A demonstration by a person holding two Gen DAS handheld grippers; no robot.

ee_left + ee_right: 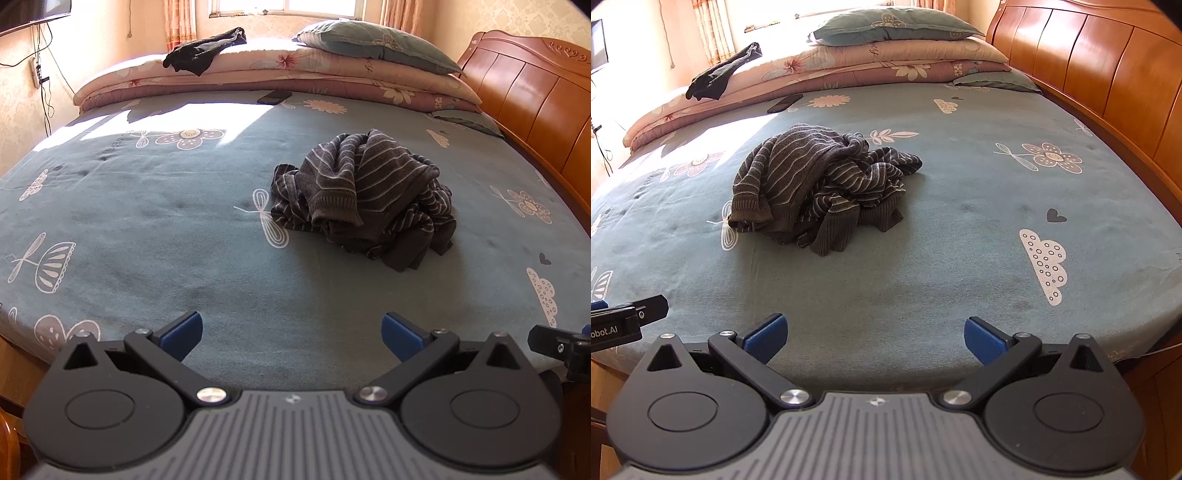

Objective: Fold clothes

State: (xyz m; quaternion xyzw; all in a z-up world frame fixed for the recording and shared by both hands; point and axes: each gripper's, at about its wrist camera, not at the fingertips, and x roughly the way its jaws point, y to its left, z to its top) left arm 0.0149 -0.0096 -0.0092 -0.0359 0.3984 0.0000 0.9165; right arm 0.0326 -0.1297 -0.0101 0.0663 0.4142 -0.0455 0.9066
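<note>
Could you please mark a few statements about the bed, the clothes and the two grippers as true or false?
1. The striped sweater lies crumpled in a heap on the bedsheet. True.
2. The left gripper is shut on the sweater. False: its jaws stand open, short of the sweater.
3. A dark garment lies on the folded quilts. True.
4. The right gripper holds the phone. False: it is open and empty; the phone lies on the sheet by the quilts.
5. A pillow tops the quilts. True.
</note>
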